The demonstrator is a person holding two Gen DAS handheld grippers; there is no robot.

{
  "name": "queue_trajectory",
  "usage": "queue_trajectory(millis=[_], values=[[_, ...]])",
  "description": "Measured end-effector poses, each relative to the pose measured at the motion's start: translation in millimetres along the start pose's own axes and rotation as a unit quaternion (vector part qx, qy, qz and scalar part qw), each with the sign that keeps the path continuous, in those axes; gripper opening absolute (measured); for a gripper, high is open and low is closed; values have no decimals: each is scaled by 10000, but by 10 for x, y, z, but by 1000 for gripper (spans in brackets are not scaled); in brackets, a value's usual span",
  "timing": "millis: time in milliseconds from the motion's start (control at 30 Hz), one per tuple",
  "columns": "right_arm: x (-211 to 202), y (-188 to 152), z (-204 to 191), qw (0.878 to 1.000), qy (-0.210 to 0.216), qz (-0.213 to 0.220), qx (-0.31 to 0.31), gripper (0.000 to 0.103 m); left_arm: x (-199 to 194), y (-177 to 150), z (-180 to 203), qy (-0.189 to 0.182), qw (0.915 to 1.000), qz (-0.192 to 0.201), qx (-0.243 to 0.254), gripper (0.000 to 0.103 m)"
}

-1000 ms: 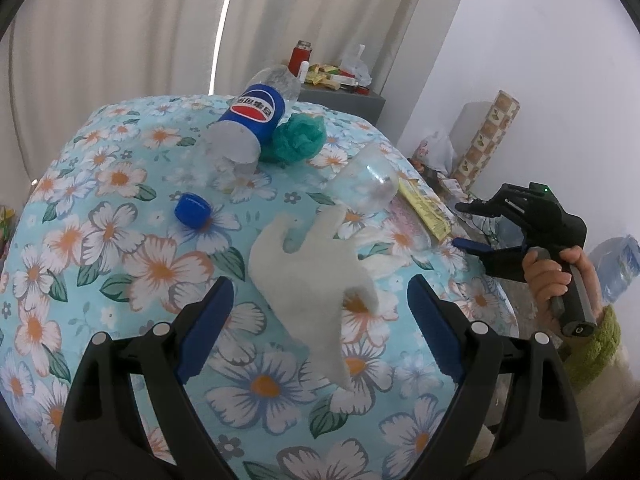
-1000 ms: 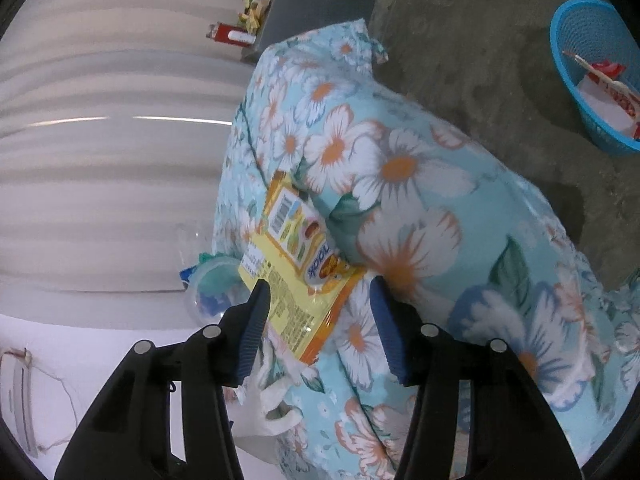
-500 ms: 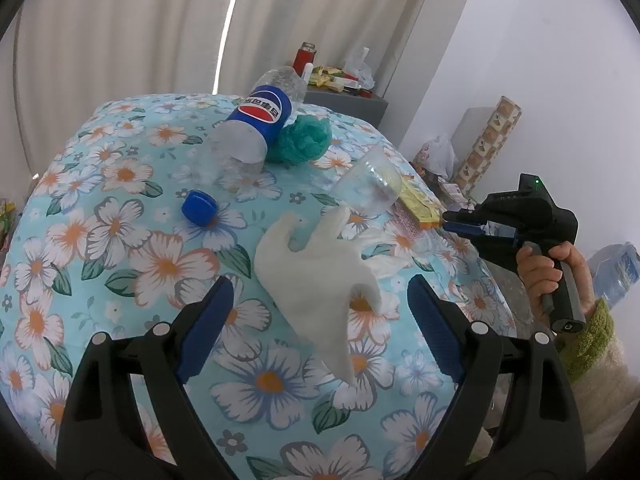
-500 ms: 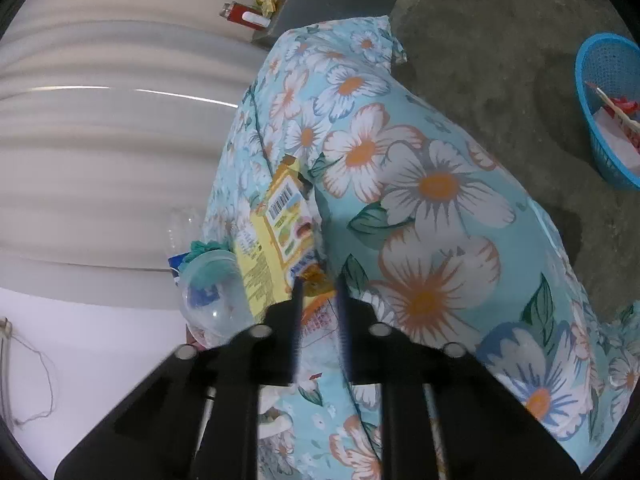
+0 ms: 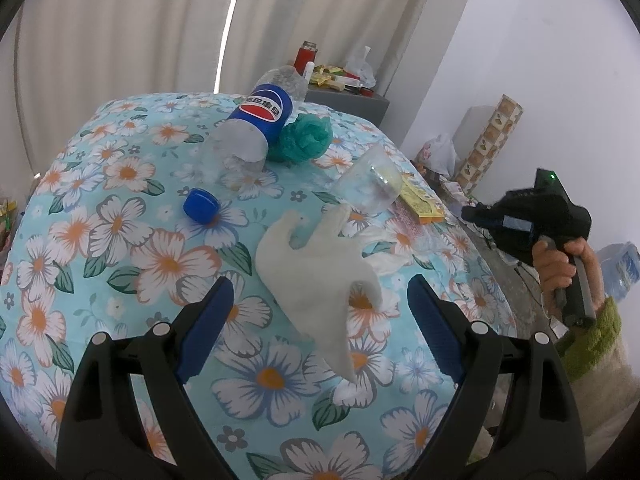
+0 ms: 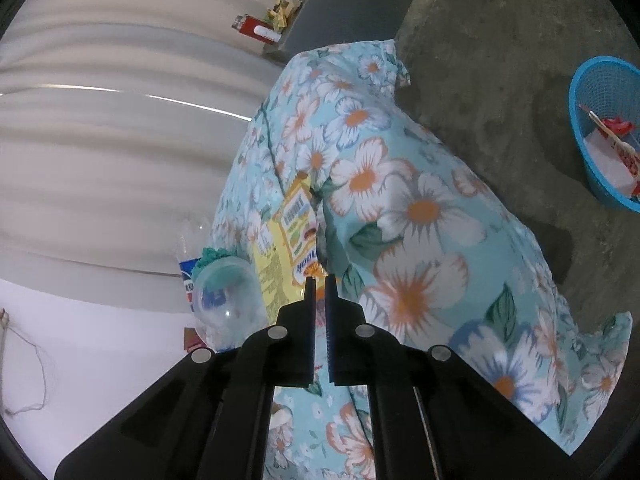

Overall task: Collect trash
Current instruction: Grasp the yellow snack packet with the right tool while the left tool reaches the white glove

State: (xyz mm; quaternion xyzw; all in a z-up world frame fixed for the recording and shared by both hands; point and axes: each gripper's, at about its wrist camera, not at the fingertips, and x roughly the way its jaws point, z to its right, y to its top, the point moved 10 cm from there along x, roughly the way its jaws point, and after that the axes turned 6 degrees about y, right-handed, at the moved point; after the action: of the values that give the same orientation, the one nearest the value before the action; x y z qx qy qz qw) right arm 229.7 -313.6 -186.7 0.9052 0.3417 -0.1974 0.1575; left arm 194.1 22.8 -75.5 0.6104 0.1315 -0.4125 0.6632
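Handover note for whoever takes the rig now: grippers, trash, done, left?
Right gripper: jaws just closed on the near edge of the yellow snack wrapper at the table's edge.
Left gripper: open, empty, over the white glove.
On the table: bottle, blue cap, green bag, clear cup.
Done: some trash is in the blue basket on the floor.
Left: drop the wrapper in, then the rest.
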Motion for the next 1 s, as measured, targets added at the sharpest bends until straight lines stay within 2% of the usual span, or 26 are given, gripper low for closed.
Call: queue_trajectory(millis=[33,67,100,267,333,400,767,1000], values=[[47,40,-26,10000,-38,-49,-73,18,-5,-1,4,10,10000,4,7,84],[107,88,-48,9998,-103,-87,-155,35,-12,-1,3,23,10000,11,12,84],[154,130,-58,9996,-159,-109,-217,41,-17,-2,6,31,10000,13,9,84],[503,276,-59,9966,-448,-482,-494,41,-28,9,1,93,10000,7,-8,84],[605,297,-10,9945,-642,-581,-589,35,-30,11,-2,114,9999,0,2,84],[636,298,-21,9944,-601,-594,-641,6,-35,16,-1,136,9999,-1,11,84],[217,230,-241,9971,80,-141,-737,3,1,10,29,110,9999,-61,50,84],[-237,-54,-243,9963,620,-132,-581,3,-8,9,54,99,9999,-53,71,84]])
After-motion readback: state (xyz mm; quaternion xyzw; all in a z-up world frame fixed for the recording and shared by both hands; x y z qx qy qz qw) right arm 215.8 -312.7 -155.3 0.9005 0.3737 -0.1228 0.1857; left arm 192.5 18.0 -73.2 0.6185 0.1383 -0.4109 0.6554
